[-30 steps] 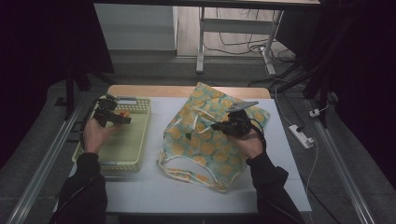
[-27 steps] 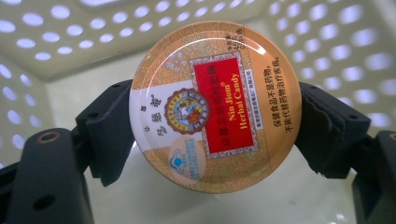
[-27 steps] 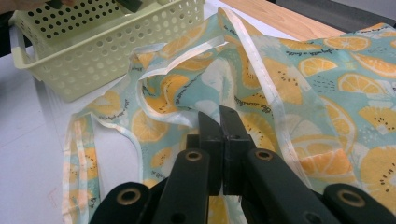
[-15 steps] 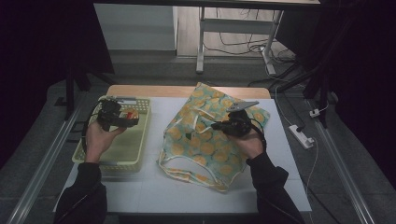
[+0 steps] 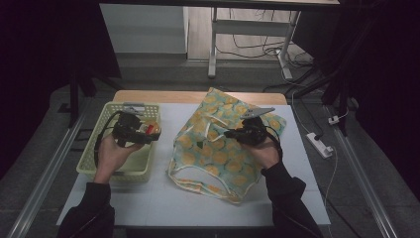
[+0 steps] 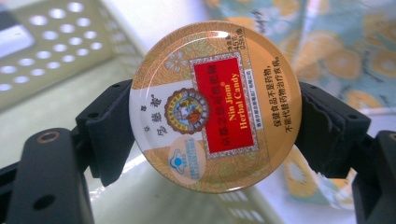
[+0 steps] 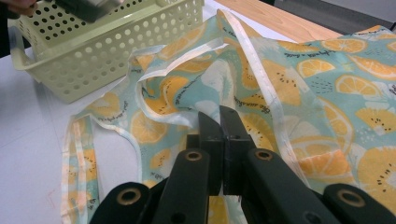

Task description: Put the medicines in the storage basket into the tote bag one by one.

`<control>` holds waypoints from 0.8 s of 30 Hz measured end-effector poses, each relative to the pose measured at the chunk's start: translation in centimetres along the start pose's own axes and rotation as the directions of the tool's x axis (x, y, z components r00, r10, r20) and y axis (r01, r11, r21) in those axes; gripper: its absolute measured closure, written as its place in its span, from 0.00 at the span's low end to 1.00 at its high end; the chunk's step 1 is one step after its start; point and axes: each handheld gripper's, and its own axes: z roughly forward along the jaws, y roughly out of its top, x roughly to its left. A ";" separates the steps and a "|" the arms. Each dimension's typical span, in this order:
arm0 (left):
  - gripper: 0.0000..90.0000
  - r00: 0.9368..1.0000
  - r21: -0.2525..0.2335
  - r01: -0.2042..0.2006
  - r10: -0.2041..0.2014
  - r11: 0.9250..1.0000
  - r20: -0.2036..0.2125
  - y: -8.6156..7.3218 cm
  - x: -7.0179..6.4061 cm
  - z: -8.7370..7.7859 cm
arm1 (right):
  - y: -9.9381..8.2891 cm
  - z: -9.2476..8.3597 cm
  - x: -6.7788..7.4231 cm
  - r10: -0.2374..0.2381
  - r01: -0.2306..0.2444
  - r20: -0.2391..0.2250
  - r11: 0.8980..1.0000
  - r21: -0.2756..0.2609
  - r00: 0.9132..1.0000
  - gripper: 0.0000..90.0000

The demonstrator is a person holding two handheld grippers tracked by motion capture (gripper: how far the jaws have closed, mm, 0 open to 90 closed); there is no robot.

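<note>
Left gripper [image 5: 148,132] clamps a round tin [image 5: 151,130] above the basket [image 5: 94,163], high view. Left gripper view: tin [image 6: 215,106] pinched edge-to-edge between the jaws, lid reads "Nin Jiom Herbal Candy". Right gripper view: right gripper [image 7: 219,122] closed, over the fruit-print bag [image 7: 327,93].

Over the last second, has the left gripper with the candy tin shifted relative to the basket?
Yes. The left gripper, holding the round candy tin, has moved from the basket's far left corner toward its right rim, nearer the fruit-print bag.
</note>
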 end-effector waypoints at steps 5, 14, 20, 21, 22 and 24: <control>0.23 0.999 0.001 -0.028 0.028 1.000 0.043 0.0 -1.5 0.1 | 0.0 -0.2 0.0 0.002 -0.002 0.001 1.000 -0.003 1.000 0.99; 0.23 0.989 0.005 -0.091 0.089 0.996 0.121 -0.2 -4.5 0.4 | 0.0 -0.2 0.0 0.001 -0.001 0.002 1.000 -0.004 1.000 0.99; 0.23 0.978 0.014 -0.137 0.133 0.990 0.164 0.1 -6.6 1.1 | 0.0 -0.2 0.0 -0.003 0.003 0.004 1.000 -0.004 1.000 0.99; 0.23 0.975 0.018 -0.144 0.139 0.989 0.175 0.1 -6.9 1.4 | 0.0 -0.2 0.0 -0.004 0.004 0.005 1.000 -0.004 1.000 0.99; 0.23 0.972 0.024 -0.155 0.148 0.988 0.184 0.1 -7.2 1.6 | 0.0 -0.2 0.0 -0.004 0.004 0.003 1.000 -0.002 1.000 0.99; 0.23 0.968 0.035 -0.169 0.159 0.985 0.195 0.2 -7.8 2.2 | 0.0 -0.2 0.0 -0.002 0.002 0.004 1.000 -0.003 1.000 0.99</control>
